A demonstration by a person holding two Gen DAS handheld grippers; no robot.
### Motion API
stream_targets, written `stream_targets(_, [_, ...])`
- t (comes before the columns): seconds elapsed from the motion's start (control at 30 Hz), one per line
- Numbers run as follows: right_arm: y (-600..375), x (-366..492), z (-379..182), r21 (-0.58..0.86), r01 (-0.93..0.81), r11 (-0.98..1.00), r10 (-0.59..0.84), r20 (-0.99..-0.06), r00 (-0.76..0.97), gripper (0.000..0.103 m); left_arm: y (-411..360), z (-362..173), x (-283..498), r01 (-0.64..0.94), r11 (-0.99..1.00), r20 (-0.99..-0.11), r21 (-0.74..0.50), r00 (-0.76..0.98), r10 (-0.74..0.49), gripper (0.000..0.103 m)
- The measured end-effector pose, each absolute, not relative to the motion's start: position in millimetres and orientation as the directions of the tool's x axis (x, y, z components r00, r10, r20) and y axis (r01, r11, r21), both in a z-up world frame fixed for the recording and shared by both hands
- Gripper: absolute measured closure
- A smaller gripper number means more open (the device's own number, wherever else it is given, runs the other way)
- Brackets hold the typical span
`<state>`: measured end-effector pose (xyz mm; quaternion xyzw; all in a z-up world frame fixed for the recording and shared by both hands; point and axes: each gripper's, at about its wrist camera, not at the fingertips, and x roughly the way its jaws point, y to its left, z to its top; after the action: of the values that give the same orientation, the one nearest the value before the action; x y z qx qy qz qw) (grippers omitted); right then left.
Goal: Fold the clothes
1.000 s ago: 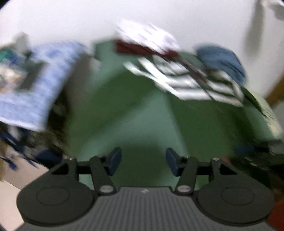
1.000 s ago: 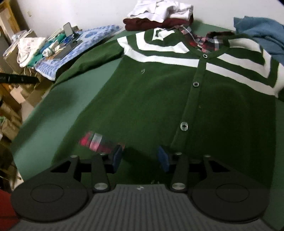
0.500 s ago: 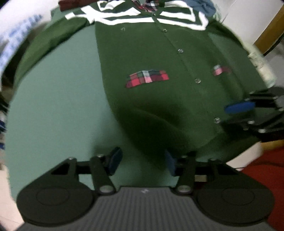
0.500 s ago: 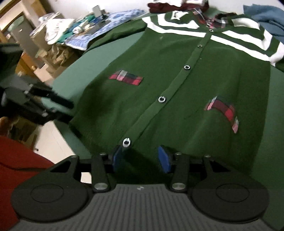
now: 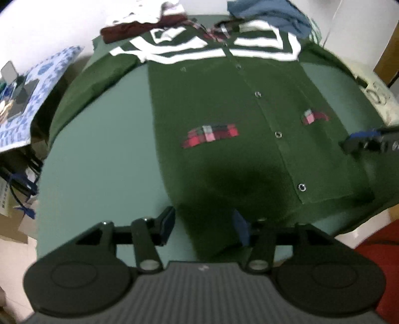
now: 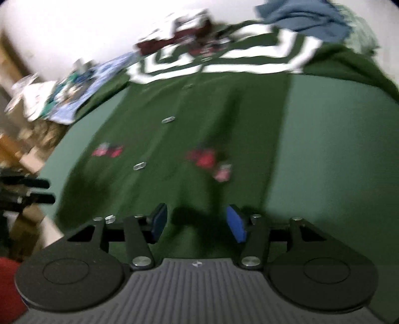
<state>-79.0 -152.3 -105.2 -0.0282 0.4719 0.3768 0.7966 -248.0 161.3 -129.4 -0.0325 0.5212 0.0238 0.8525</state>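
Note:
A dark green cardigan [image 5: 224, 104] with white chest stripes, snap buttons and two red plaid pocket flaps lies spread face up on a green table [image 5: 99, 154]. It also shows in the right wrist view [image 6: 199, 119]. My left gripper [image 5: 203, 224] is open and empty above the cardigan's lower left hem. My right gripper [image 6: 197, 221] is open and empty above the lower right hem; it also shows at the right edge of the left wrist view [image 5: 359, 142]. The left gripper shows at the left edge of the right wrist view [image 6: 27, 192].
Folded white and maroon clothes [image 5: 144, 27] and a blue garment [image 5: 269, 12] lie at the table's far end by the white wall. A blue patterned cloth [image 5: 32, 99] with clutter sits to the left. Something red [image 5: 384, 261] is at the near right.
Both grippers have shifted along the cardigan's bottom hem. The right gripper moved right, from the button placket to the right pocket side, and its jaws stand wider. The left view has pulled back.

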Motion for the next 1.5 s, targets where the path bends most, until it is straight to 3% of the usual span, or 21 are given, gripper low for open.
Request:
stream_targets(0.07, [-156,-72,-106,0.315,-0.619,0.72,0.568,-0.78,0.264,0.047,162,-148,-238,-0.088,0.995,-0.92,-0.039,0.392,-0.002,0.079])
stream_targets(0.1, [-158,-70,-106,0.313,-0.62,0.72,0.565,-0.783,0.26,0.053,163,-149,-239,-0.083,0.996,-0.921,-0.023,0.389,0.011,0.078])
stream_targets(0.17, [-160,-64,-103,0.297,-0.631,0.717,0.559,-0.786,0.265,0.056,171,-140,-237,-0.06,0.998,-0.925,-0.015,0.38,0.009,0.084])
stream_targets(0.27, [-156,-49,-84,0.201,-0.687,0.699,0.555,-0.758,0.343,0.054,187,-113,-222,-0.044,0.998,-0.902,0.051,0.427,0.065,0.072])
stream_targets(0.33, [-148,-27,-68,0.133,-0.714,0.687,0.559,-0.725,0.403,0.045,200,-90,-195,-0.021,0.995,-0.864,0.102,0.493,0.099,0.057])
stream_targets(0.43, [-129,12,-52,0.013,-0.726,0.687,0.542,-0.675,0.501,0.033,218,-60,-143,0.023,0.99,-0.807,0.14,0.582,0.101,0.044])
stream_targets(0.5, [-109,44,-50,-0.031,-0.722,0.692,0.519,-0.674,0.526,0.03,227,-51,-98,0.045,0.989,-0.783,0.137,0.617,0.08,0.038])
stream_targets(0.7, [-49,130,-55,-0.079,-0.666,0.742,0.434,-0.701,0.566,0.03,236,-56,22,0.094,0.988,-0.789,0.119,0.613,0.037,0.032])
stream_targets(0.8, [-23,162,-59,-0.087,-0.632,0.77,0.401,-0.704,0.586,0.03,244,-73,68,0.097,0.995,-0.817,0.029,0.575,-0.033,0.031])
stream_targets(0.93, [0,193,-68,-0.062,-0.59,0.805,0.384,-0.705,0.597,0.03,257,-93,117,0.078,0.995,-0.834,-0.058,0.544,-0.091,0.014])
stream_targets(1.1, [27,214,-95,-0.151,-0.63,0.762,0.323,-0.755,0.571,0.031,258,-120,158,0.141,0.989,-0.859,-0.052,0.499,-0.116,0.011])
stream_targets(1.17, [30,216,-105,-0.187,-0.64,0.745,0.303,-0.759,0.576,0.052,253,-131,169,0.155,0.988,-0.865,0.013,0.497,-0.066,0.021])
stream_targets(1.2, [28,217,-106,-0.184,-0.628,0.756,0.301,-0.754,0.583,0.08,252,-138,174,0.159,0.987,-0.875,0.021,0.481,-0.059,0.035])
stream_targets(1.23, [25,217,-104,-0.165,-0.614,0.772,0.307,-0.749,0.588,0.089,253,-142,176,0.159,0.987,-0.876,0.022,0.478,-0.058,0.05])
stream_targets(1.27, [20,217,-101,-0.141,-0.604,0.785,0.321,-0.74,0.591,0.09,253,-146,178,0.16,0.987,-0.877,0.022,0.477,-0.058,0.057])
stream_targets(1.33, [6,210,-88,-0.074,-0.597,0.799,0.377,-0.711,0.594,0.094,254,-149,178,0.159,0.987,-0.869,0.038,0.493,-0.046,0.096])
stream_targets(1.5, [-38,173,-57,0.105,-0.617,0.78,0.525,-0.646,0.554,0.096,274,-130,141,0.143,0.989,-0.821,-0.033,0.561,-0.108,0.103])
